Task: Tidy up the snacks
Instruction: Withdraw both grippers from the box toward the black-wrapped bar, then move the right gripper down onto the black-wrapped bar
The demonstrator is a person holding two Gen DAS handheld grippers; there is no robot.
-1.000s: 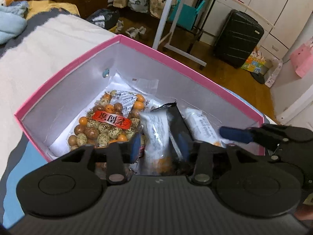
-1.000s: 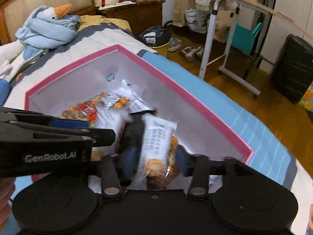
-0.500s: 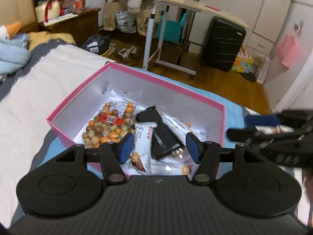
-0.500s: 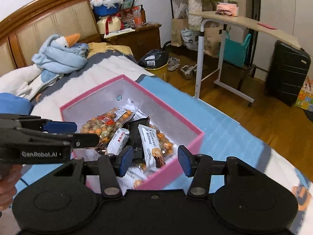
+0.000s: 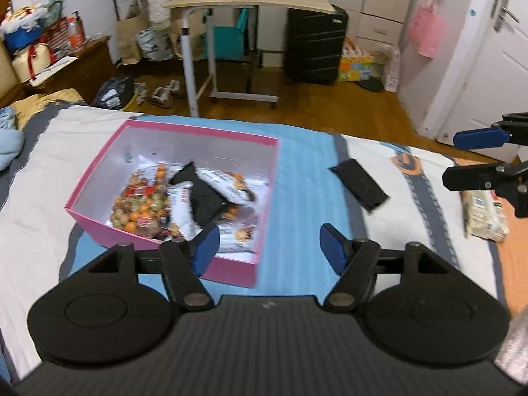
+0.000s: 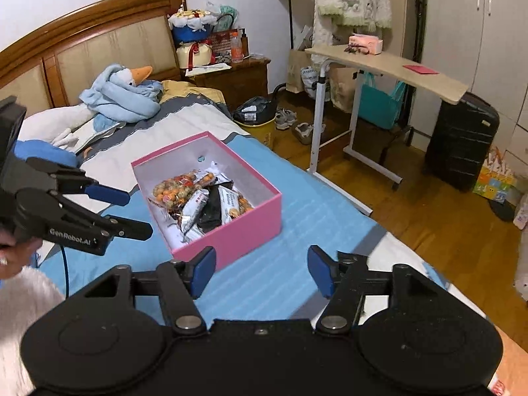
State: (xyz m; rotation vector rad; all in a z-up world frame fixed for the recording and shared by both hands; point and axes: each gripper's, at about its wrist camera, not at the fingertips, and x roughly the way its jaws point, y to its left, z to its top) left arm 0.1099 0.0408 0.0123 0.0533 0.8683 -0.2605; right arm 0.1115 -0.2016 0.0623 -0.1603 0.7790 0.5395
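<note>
A pink box (image 5: 99,221) (image 6: 237,231) sits on the blue bedspread with a nut bag (image 5: 142,198) (image 6: 178,188), white snack bars (image 5: 231,184) (image 6: 231,203) and a black packet (image 5: 204,198) (image 6: 211,211) inside. A second black packet (image 5: 359,184) lies on the bed to the box's right, and a pale packet (image 5: 485,211) lies further right. My left gripper (image 5: 269,244) (image 6: 128,213) hovers above the box's near right corner, jaws opening with nothing between them. My right gripper (image 6: 262,267) (image 5: 462,156) hangs back from the box, jaws opening and empty.
Beyond the bed's far edge is a wooden floor with a rolling side table (image 5: 250,0) (image 6: 389,69), a black suitcase (image 5: 313,46) (image 6: 462,145) and shoes (image 6: 297,125). A plush goose in blue cloth (image 6: 125,95) lies near the headboard. A nightstand (image 6: 231,76) stands beside it.
Both grippers have drawn back and up from inside the box, and their jaws have widened. The white bar and the black packet that were between the fingers now lie in the box.
</note>
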